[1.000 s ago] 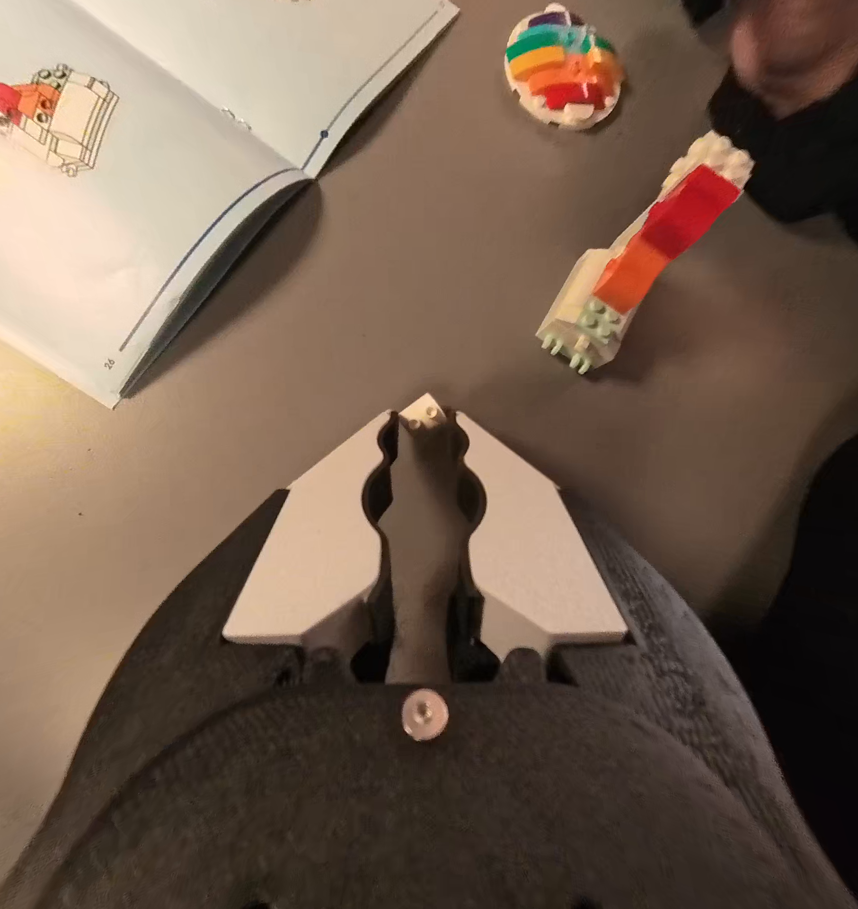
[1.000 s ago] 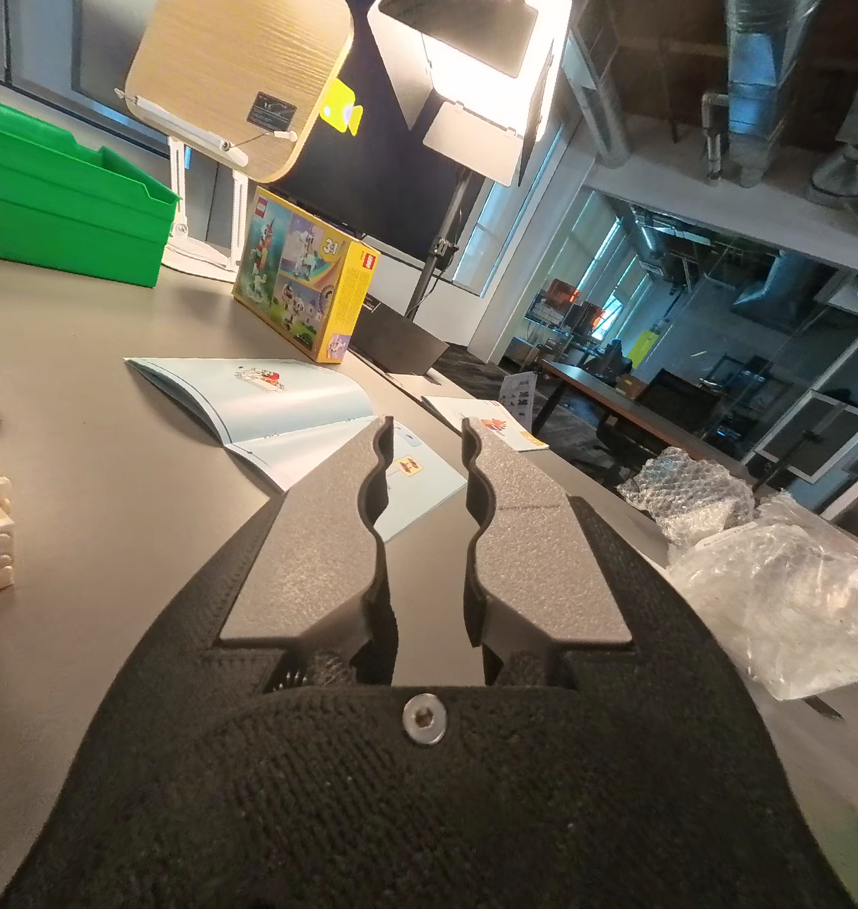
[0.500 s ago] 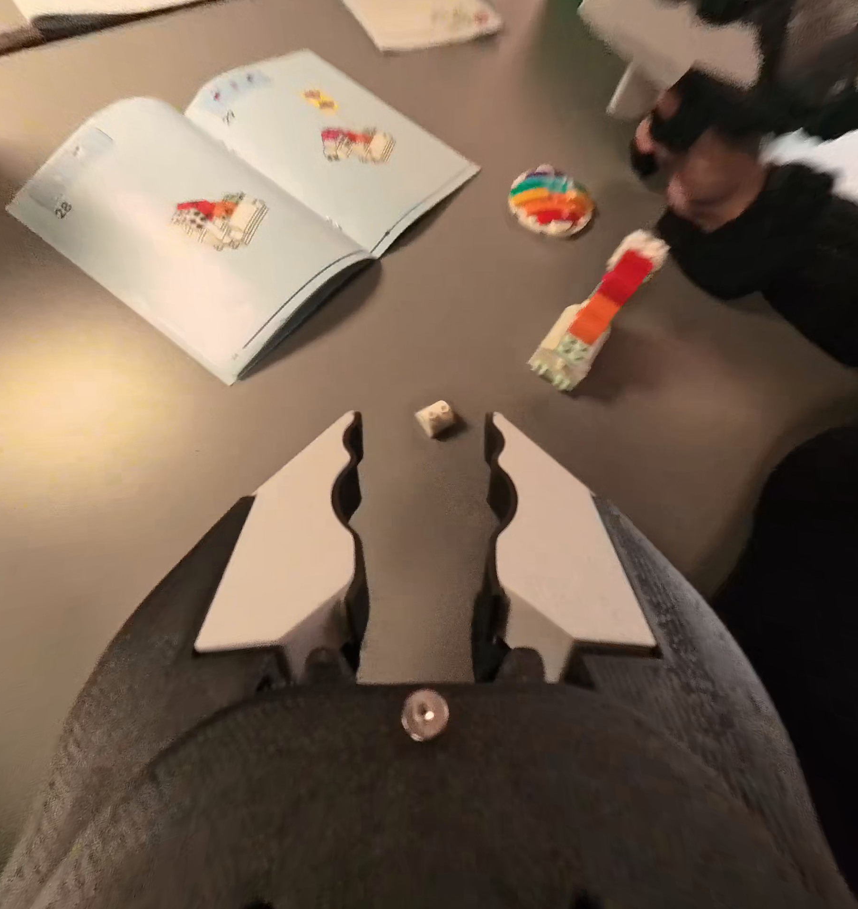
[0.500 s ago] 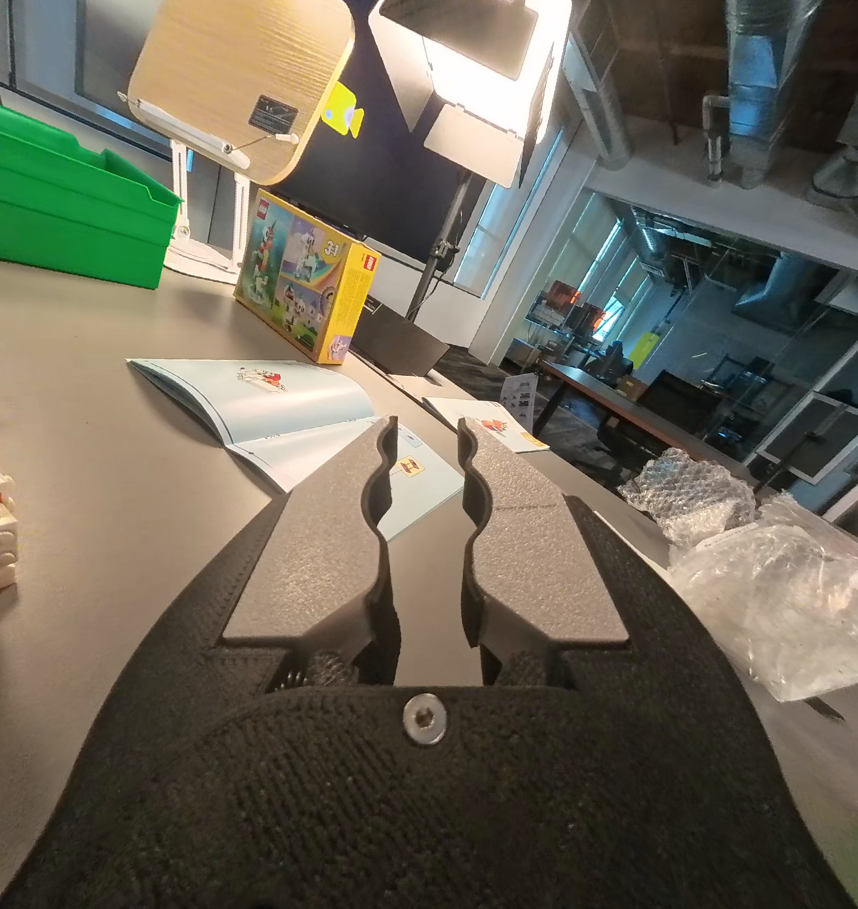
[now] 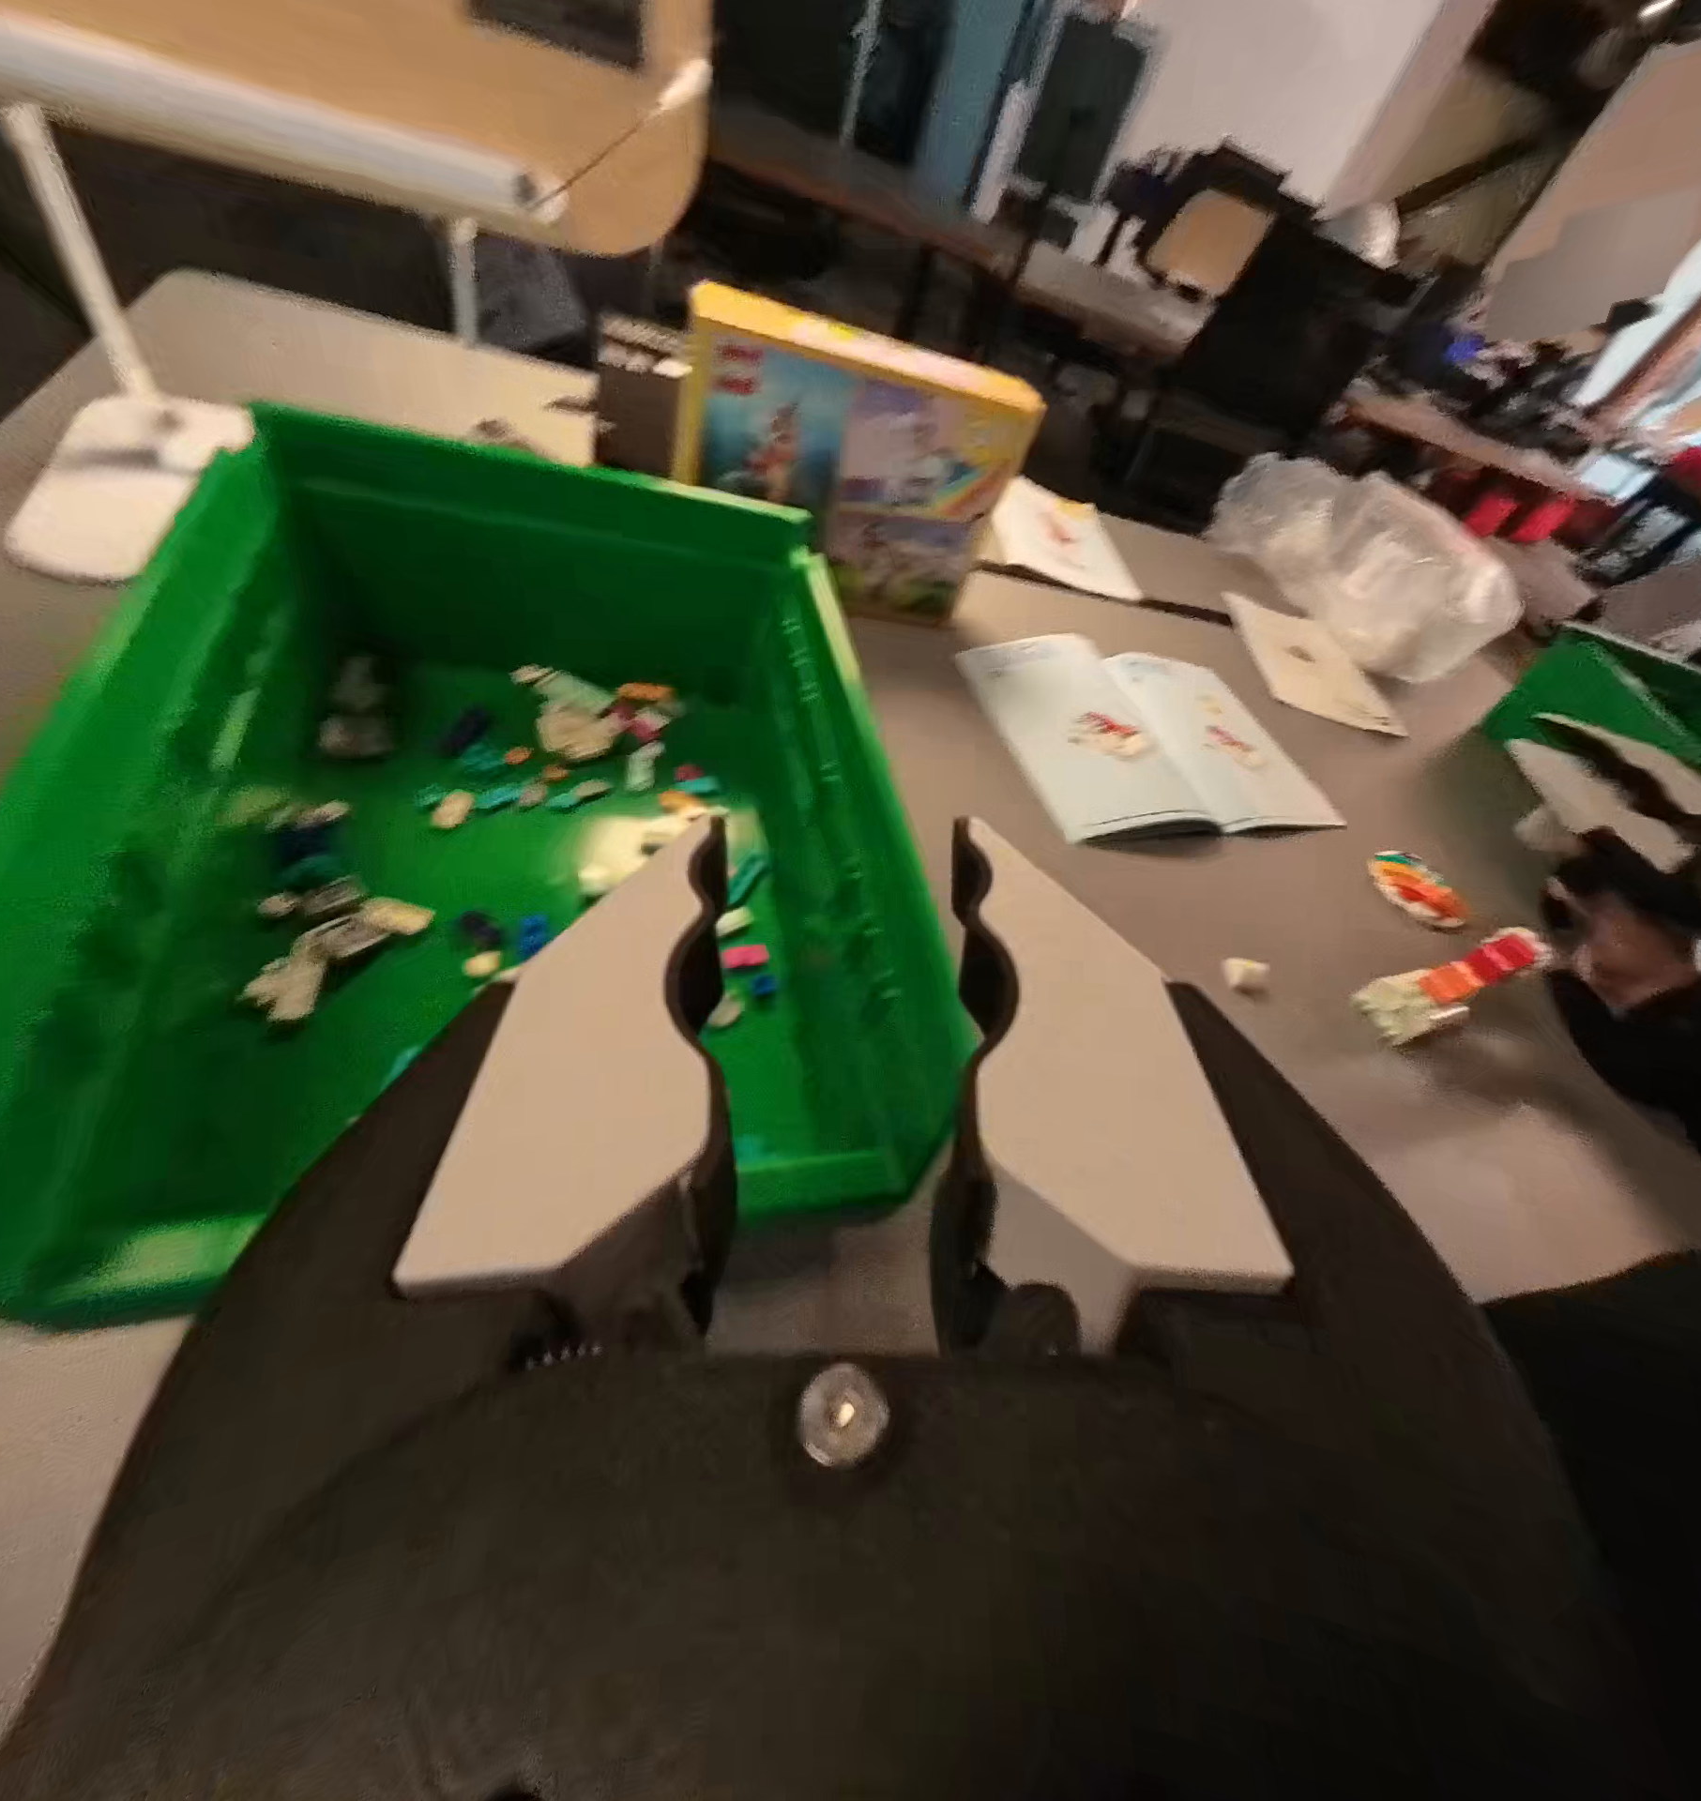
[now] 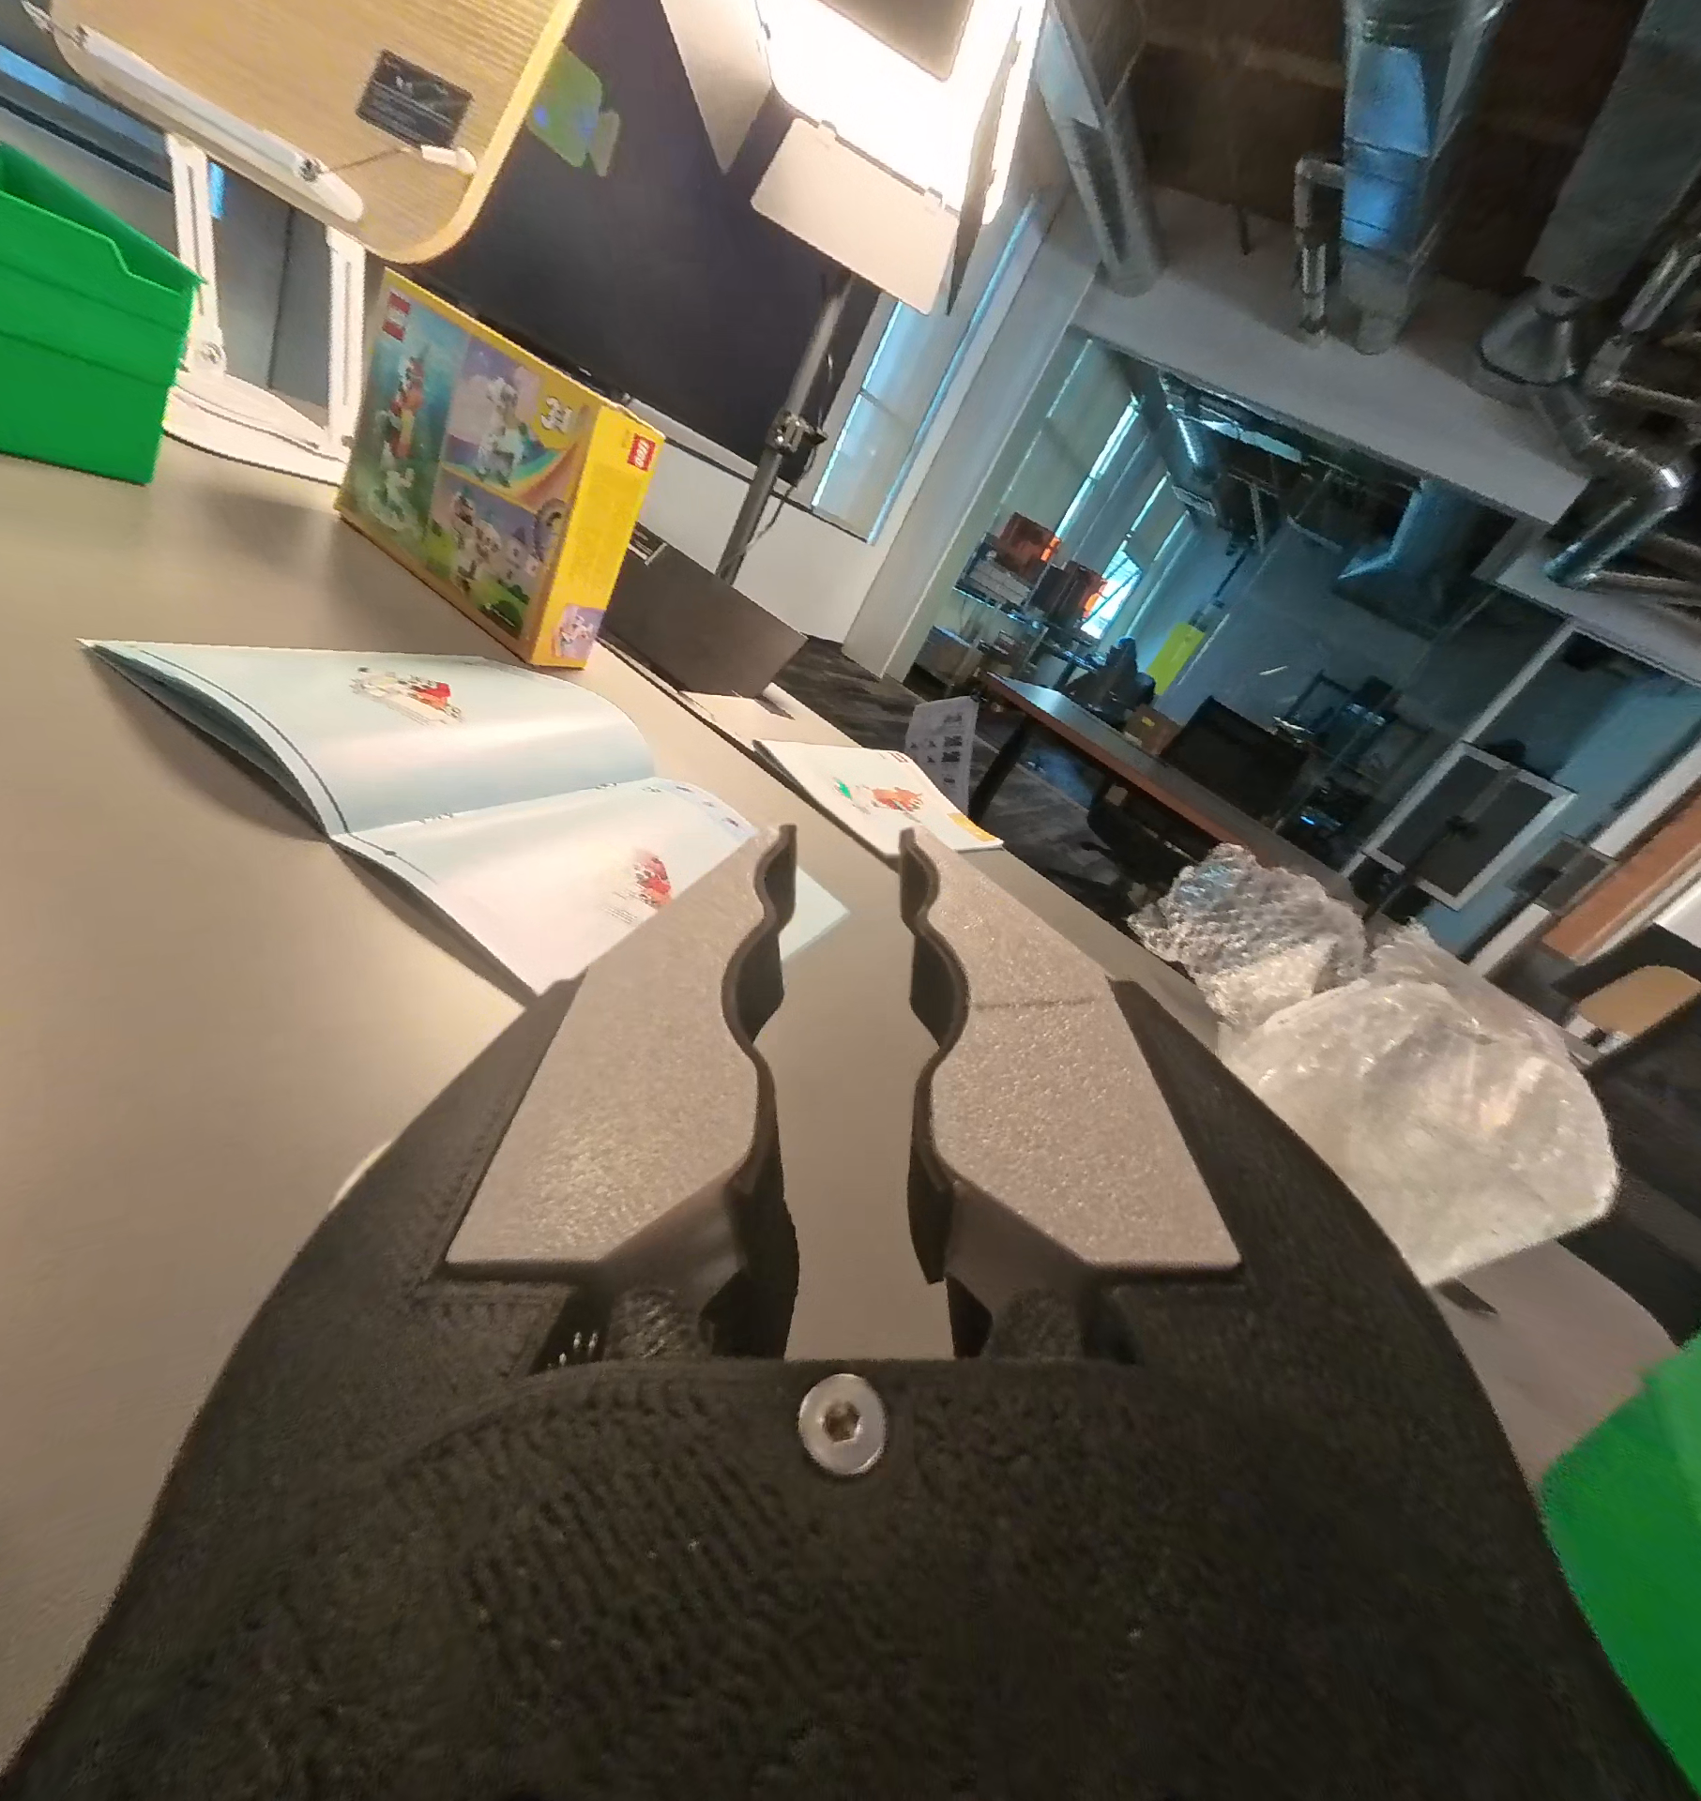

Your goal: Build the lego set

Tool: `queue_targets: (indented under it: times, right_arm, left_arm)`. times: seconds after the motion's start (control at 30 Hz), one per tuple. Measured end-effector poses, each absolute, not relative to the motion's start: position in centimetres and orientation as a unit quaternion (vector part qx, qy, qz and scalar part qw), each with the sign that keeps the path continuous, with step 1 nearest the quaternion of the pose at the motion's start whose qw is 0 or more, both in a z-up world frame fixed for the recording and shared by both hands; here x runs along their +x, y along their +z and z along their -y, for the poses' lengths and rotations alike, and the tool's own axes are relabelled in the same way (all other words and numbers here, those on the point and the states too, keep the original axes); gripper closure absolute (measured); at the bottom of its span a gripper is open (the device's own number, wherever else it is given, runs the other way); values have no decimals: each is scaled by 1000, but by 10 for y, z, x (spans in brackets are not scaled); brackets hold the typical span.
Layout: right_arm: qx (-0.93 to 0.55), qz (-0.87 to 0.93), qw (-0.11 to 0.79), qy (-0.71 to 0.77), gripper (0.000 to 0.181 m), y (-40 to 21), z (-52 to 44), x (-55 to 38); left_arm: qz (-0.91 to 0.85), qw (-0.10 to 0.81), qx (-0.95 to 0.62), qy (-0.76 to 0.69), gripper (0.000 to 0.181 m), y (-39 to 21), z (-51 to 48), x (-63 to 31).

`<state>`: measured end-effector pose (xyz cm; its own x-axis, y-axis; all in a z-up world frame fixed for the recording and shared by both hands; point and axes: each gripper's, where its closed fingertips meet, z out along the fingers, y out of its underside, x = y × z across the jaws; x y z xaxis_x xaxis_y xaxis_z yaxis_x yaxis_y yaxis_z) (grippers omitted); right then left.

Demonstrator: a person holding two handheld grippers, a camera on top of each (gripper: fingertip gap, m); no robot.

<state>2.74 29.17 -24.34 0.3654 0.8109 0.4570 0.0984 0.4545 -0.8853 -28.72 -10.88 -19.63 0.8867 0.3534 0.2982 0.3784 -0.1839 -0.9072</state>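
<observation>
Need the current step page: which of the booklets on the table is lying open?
The light-blue instruction booklet nearest the green bin, spread open at two pages. The other booklets beyond it, toward the plastic bags, lie closed and flat.

Grey table [image 5: 1217, 1121] carries non-task clutter. Wooden-topped stand [image 6: 271, 107] on a white base [image 5: 125, 487] at the far left corner, board tilted. Crumpled clear plastic bags [image 5: 1363, 565] lie at the far right edge of the table, well apart from the stand; in the right wrist view the same bags [image 6: 1392, 1072] show with bubble wrap among them. Lit studio light panel [image 6: 885, 127] on a black pole stands beyond the table. Background: metal ceiling ducts [image 6: 1392, 166], desks and a chair [image 5: 1207, 234], blurred.
</observation>
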Motion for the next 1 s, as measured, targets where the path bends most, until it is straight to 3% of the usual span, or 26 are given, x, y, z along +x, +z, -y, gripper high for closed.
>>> queue_targets:
  times: [0.17, 0.43, 1.0]
  right_arm:
    - [-474, 483, 696, 240, 162, -243, -303, 32]
    - [-503, 452, 705, 212, 162, -244, -320, 42]
    - [-523, 462, 695, 173, 164, -253, -327, 39]
  left_arm:
    - [252, 490, -834, -27, 139, -231, 126, -329]
    - [206, 434, -876, -37, 144, -248, 112, -356]
    - [179, 469, -863, -51, 152, -261, 91, -366]
